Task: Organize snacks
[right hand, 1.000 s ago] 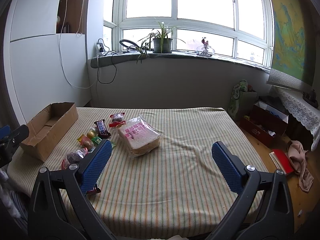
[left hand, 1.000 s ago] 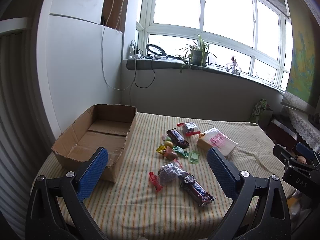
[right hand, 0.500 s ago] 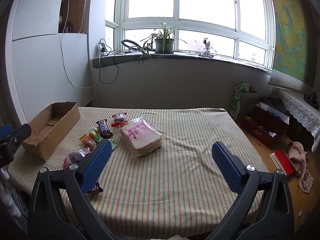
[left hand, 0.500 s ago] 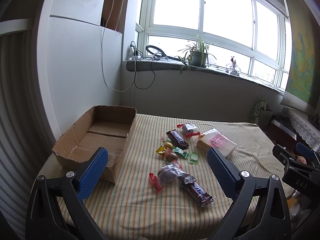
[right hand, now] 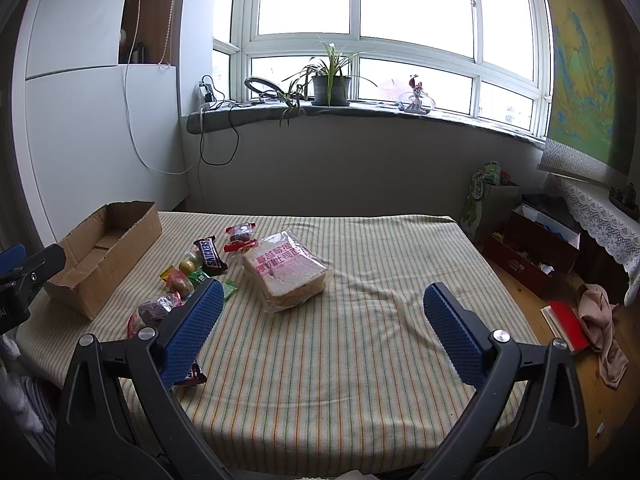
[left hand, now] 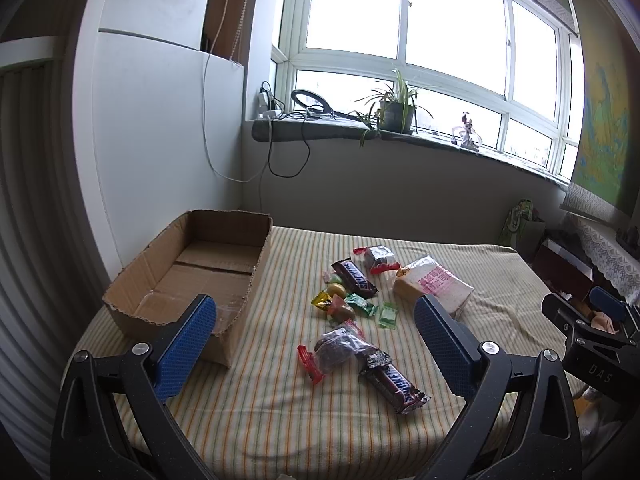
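Presently both jaws gape, nothing held: left gripper (left hand: 316, 344), right gripper (right hand: 320, 336). Slippery brown Snickers bar (left hand: 394, 384) may be squeezed out; empty corrugated cardboard box (left hand: 192, 276) could be shoved.

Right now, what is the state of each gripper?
Left gripper: open, holding nothing.
Right gripper: open, holding nothing.

Cardboard box (left hand: 188, 276) left of snacks (left hand: 352, 304), bread bag (left hand: 432, 286) right.
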A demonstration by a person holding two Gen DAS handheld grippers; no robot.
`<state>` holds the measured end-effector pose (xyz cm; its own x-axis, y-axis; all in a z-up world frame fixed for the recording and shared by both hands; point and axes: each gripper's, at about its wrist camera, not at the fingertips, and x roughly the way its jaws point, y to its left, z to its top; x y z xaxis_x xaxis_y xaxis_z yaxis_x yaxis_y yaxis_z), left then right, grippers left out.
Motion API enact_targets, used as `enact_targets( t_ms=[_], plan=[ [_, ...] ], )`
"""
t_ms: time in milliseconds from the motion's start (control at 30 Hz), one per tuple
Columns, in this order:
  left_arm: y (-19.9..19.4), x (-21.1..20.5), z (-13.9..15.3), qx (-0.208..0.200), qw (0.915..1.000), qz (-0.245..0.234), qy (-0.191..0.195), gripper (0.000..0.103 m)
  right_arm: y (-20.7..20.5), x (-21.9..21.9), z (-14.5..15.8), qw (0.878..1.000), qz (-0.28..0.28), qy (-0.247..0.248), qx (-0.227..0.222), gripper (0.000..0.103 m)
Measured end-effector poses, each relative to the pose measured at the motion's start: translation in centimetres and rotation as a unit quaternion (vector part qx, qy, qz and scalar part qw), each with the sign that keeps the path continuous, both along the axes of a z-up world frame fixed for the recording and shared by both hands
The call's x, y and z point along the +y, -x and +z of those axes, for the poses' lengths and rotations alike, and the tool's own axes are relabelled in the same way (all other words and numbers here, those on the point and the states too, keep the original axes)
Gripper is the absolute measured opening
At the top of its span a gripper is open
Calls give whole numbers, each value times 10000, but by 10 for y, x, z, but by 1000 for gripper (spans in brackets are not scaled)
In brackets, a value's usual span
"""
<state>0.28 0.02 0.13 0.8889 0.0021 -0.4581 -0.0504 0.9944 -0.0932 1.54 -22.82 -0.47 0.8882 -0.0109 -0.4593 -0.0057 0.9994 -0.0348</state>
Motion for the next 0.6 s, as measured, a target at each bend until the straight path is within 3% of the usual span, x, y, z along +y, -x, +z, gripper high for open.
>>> enact_targets(
  t_ms=[600],
  plan=[
    [-2,1,-2,5,10000,-4,-3,99,-1,4,-4,9999,142,19,23,102]
  ],
)
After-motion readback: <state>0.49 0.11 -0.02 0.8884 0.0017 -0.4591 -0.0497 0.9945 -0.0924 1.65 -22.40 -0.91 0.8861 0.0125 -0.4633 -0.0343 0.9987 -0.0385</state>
